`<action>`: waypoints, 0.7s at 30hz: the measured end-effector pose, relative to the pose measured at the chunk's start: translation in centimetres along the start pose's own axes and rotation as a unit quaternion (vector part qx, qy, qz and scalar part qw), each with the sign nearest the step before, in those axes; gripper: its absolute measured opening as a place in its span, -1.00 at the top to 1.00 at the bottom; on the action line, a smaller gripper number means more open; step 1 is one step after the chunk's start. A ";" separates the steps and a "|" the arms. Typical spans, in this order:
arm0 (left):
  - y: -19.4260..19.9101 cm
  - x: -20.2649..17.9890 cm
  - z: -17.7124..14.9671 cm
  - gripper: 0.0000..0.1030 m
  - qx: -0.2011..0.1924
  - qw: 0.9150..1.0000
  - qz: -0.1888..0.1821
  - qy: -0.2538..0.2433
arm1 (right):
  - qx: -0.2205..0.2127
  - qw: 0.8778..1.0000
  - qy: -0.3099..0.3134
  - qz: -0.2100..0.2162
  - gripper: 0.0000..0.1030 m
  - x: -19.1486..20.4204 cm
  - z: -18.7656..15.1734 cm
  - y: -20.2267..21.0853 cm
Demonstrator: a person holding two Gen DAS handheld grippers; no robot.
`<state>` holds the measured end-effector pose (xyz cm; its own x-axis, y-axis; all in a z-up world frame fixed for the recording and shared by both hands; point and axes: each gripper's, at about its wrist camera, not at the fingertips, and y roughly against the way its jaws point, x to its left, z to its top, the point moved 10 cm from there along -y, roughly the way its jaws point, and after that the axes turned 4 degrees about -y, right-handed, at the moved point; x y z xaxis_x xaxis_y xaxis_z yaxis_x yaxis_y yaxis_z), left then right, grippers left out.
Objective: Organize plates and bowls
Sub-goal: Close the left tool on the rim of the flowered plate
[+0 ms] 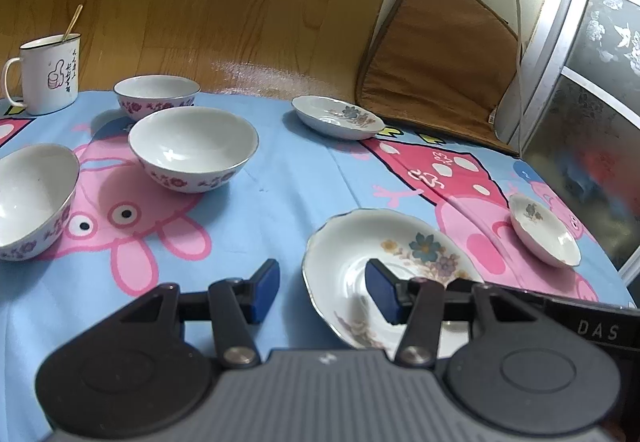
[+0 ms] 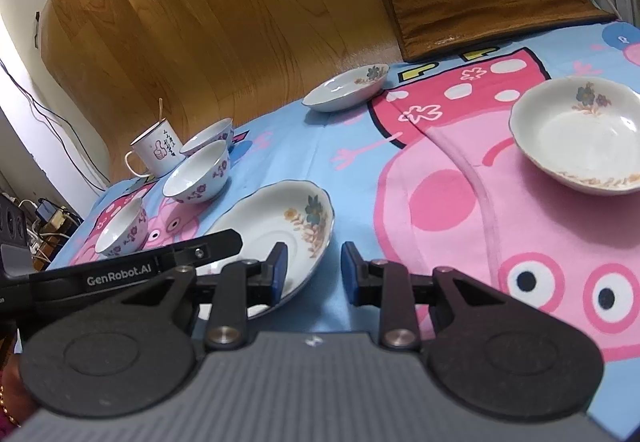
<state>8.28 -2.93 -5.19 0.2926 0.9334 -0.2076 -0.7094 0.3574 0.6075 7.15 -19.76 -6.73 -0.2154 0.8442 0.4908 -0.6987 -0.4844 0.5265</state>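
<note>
A large flowered plate [image 1: 360, 262] [image 2: 280, 226] lies on the cartoon cloth. My left gripper [image 1: 322, 292] is open, its jaws standing on either side of the plate's left rim. My right gripper [image 2: 313, 274] is open, its jaws on either side of the plate's right rim. A second flowered plate [image 1: 336, 116] [image 2: 346, 87] sits at the far edge. A small flowered dish [image 1: 544, 230] [image 2: 580, 135] lies to the right. Three purple-flowered bowls, one [image 1: 192, 147] [image 2: 198, 171] in the middle, one [image 1: 156, 89] [image 2: 208, 135] behind it and one [image 1: 34, 197] [image 2: 122, 226] nearest, stand on the left.
A white enamel mug [image 1: 50, 73] [image 2: 156, 151] with a stick in it stands at the far left corner. A brown cushion [image 1: 436, 49] leans beyond the cloth's far edge by a white cabinet [image 1: 560, 21]. Wooden floor lies beyond.
</note>
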 end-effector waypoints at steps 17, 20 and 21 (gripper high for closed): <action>0.5 0.1 0.0 0.58 -0.002 1.000 -0.016 0.011 | -0.012 0.998 0.050 -0.022 0.61 1.0 -0.4 0.0; 0.6 0.2 -0.1 0.58 -0.001 1.000 -0.011 0.010 | -0.012 0.998 0.051 -0.020 0.63 0.9 -0.4 0.0; 0.6 0.2 -0.2 0.58 0.001 1.000 -0.008 0.008 | -0.010 0.998 0.053 -0.020 0.63 1.0 -0.5 0.0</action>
<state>7.80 -2.48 -5.01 0.2943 0.9278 -0.2292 -0.7038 0.3726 0.6048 6.67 -18.84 -6.59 -0.2567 0.8833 0.3924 -0.7214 -0.4452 0.5305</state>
